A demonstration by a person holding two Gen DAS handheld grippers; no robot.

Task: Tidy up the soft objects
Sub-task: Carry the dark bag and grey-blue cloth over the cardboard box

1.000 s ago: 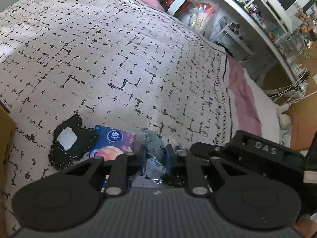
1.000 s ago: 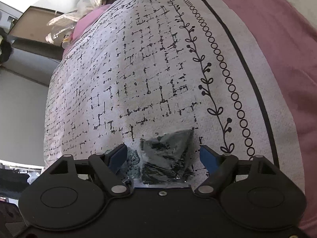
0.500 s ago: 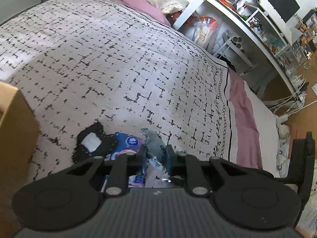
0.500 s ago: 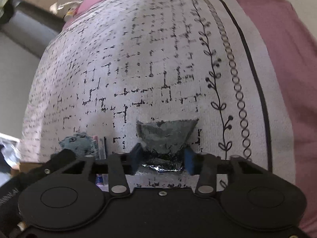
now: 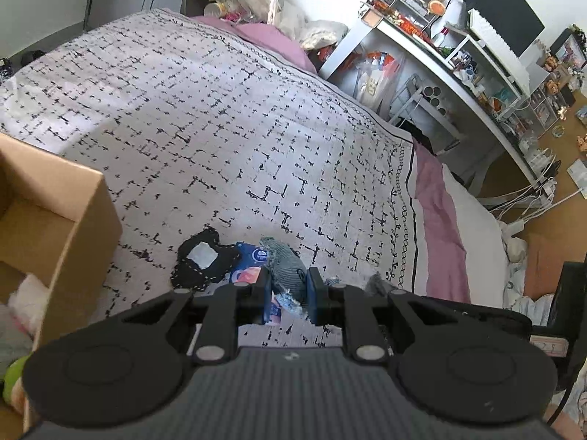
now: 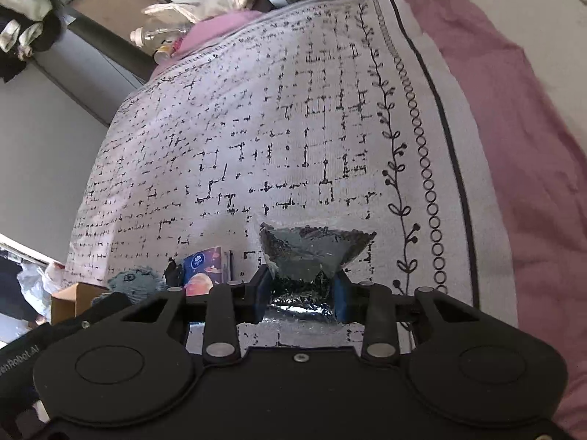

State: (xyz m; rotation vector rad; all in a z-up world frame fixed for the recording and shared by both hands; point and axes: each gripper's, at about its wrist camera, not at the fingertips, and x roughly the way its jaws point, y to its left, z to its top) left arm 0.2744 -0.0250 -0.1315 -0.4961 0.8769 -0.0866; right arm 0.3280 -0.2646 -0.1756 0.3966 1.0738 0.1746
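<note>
My left gripper [image 5: 288, 293] is shut on a blue-grey striped soft toy [image 5: 284, 273] and holds it just above the patterned bedspread [image 5: 227, 139]. My right gripper [image 6: 301, 289] has its jaws closing on a clear plastic bag of dark bits [image 6: 312, 253]; both pads press the bag's sides, and its top fans out above them. On the bedspread beneath the left gripper lie a black pouch with a white patch [image 5: 201, 260] and a blue tissue pack [image 5: 253, 262]. The right wrist view also shows the tissue pack [image 6: 203, 266] and the striped toy [image 6: 135, 282].
An open cardboard box [image 5: 55, 220] with soft things inside stands at the left on the bed. A white desk and shelves [image 5: 458, 69] packed with clutter run along the bed's far side. Pink sheet [image 6: 513, 146] and cables on the floor lie past the bedspread's edge.
My right gripper's jaws went from wide apart to clamped on the bag and lifted it. The left gripper rose and pulled back with the striped toy, and the cardboard box came into view.
</note>
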